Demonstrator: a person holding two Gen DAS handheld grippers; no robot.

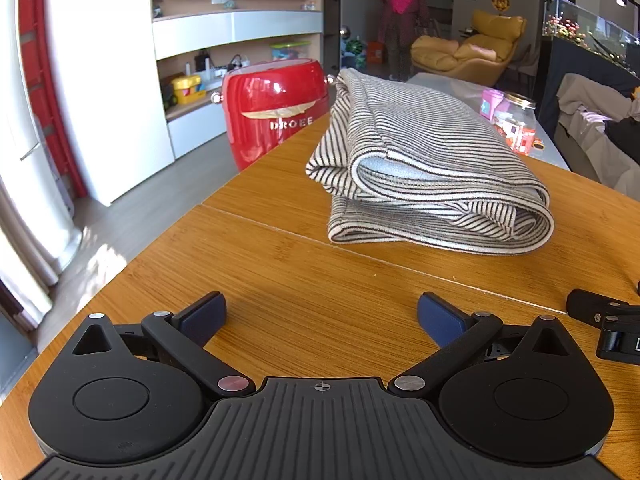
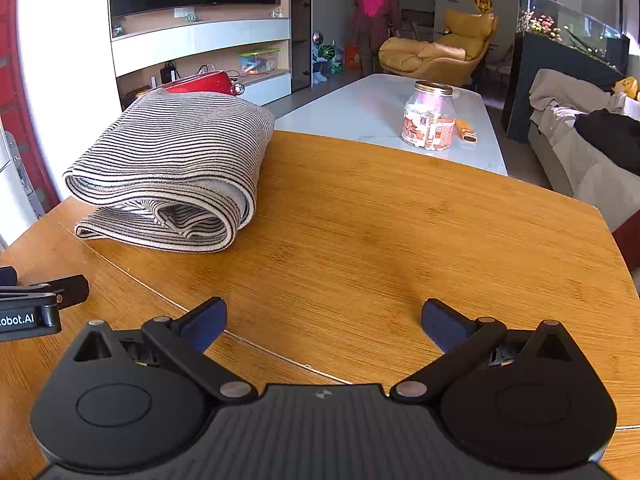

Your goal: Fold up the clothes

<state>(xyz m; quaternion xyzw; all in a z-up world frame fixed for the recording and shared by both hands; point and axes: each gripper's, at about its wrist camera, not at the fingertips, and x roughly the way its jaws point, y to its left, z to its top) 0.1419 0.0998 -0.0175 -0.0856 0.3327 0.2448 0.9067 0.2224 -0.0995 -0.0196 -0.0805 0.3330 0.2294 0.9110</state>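
Observation:
A black-and-white striped garment (image 1: 424, 168) lies folded in a thick bundle on the wooden table (image 1: 300, 300). It also shows in the right wrist view (image 2: 172, 172), at the left. My left gripper (image 1: 322, 314) is open and empty, low over the table, well in front of the garment. My right gripper (image 2: 324, 320) is open and empty, low over the bare wood to the right of the garment. Part of the right gripper (image 1: 604, 324) shows at the right edge of the left wrist view. Part of the left gripper (image 2: 36, 304) shows at the left edge of the right wrist view.
A red appliance (image 1: 276, 108) stands just beyond the table's far left edge. A white table (image 2: 380, 120) behind holds a glass jar (image 2: 430, 116) and an orange item (image 2: 466, 130). A sofa with clothes (image 2: 592, 136) is at the right. A person (image 2: 376, 20) stands far back.

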